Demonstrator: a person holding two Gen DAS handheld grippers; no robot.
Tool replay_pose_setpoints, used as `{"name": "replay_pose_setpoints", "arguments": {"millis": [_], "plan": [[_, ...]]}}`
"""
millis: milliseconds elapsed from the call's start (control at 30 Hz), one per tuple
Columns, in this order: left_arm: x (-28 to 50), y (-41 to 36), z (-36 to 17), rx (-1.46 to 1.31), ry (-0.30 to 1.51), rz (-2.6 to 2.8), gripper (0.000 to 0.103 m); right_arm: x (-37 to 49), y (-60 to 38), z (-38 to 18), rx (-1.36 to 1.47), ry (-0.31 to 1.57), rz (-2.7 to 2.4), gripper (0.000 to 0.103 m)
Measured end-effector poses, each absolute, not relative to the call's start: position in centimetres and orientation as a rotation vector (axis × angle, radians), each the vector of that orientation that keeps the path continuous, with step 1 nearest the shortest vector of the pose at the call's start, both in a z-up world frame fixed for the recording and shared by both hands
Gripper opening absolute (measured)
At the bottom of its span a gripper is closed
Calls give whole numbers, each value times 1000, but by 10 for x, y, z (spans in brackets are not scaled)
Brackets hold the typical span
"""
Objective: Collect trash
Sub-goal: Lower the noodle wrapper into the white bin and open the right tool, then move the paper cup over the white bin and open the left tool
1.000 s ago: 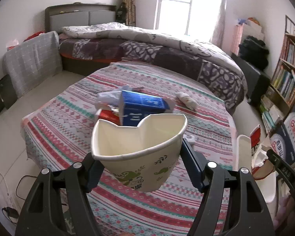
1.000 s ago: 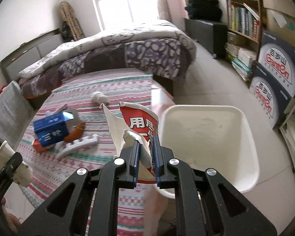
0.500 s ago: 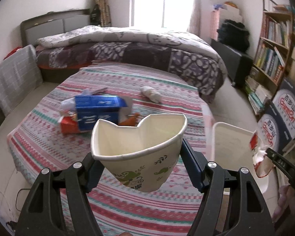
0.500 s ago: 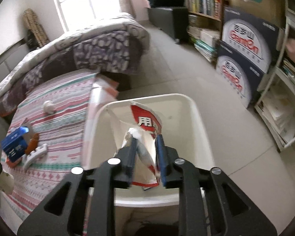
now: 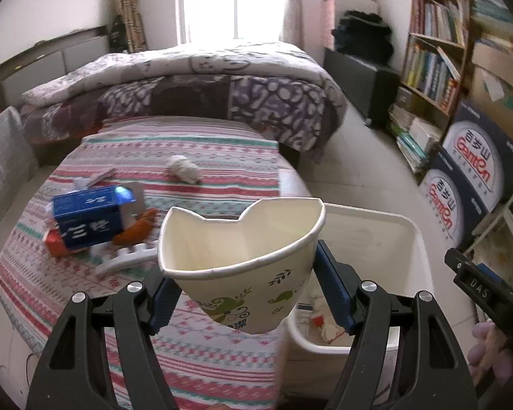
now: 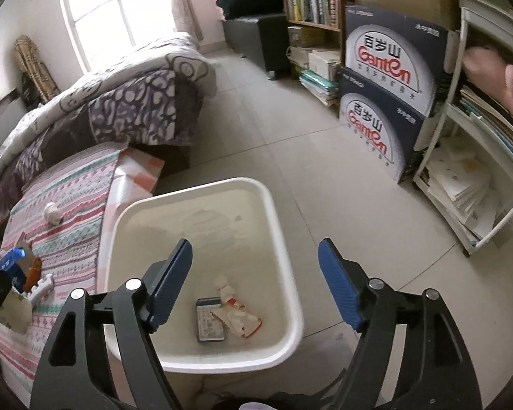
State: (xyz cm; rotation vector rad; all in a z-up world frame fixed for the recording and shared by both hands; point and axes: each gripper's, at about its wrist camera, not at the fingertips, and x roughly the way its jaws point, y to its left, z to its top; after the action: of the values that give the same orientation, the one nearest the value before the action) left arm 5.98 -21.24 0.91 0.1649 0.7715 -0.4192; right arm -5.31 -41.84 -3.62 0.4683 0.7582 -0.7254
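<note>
My left gripper (image 5: 244,273) is shut on a crushed white paper cup (image 5: 246,246) with green leaf print, held above the table's right edge beside the white bin (image 5: 417,239). My right gripper (image 6: 254,249) hangs over the white bin (image 6: 277,212); its jaws are opening and nothing is between them. In the bin lie a red and white wrapper (image 6: 236,317) and a small dark box (image 6: 210,321). On the striped tablecloth (image 5: 205,143) remain a blue carton (image 5: 89,218), an orange wrapper (image 5: 136,229), a white toothed plastic piece (image 5: 126,259) and a crumpled tissue (image 5: 184,169).
A bed (image 5: 188,82) stands behind the table. Stacked blue boxes (image 6: 386,102) and bookshelves (image 6: 478,171) line the right wall, with tiled floor (image 6: 290,136) between them and the bin. A person's hand (image 6: 496,71) shows at the shelf.
The right gripper moved over the bin and opened, and the red and white wrapper dropped from it into the bin. The left gripper carried the cup rightward towards the bin.
</note>
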Motion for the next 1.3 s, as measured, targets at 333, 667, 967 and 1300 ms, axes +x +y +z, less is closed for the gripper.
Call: {"name": "replay_pose_setpoints", "arguments": {"millis": [333, 667, 967, 1300], "plan": [[54, -272, 5, 207, 805, -512, 71, -76, -446, -40, 500, 738, -786, 75], [59, -311, -4, 205, 886, -564, 79, -93, -460, -39, 531, 704, -830, 82], [68, -295, -15, 172, 938, -559, 82, -89, -456, -42, 535, 706, -818, 88], [84, -276, -19, 123, 974, -558, 90, -77, -442, -44, 513, 729, -784, 90]]}}
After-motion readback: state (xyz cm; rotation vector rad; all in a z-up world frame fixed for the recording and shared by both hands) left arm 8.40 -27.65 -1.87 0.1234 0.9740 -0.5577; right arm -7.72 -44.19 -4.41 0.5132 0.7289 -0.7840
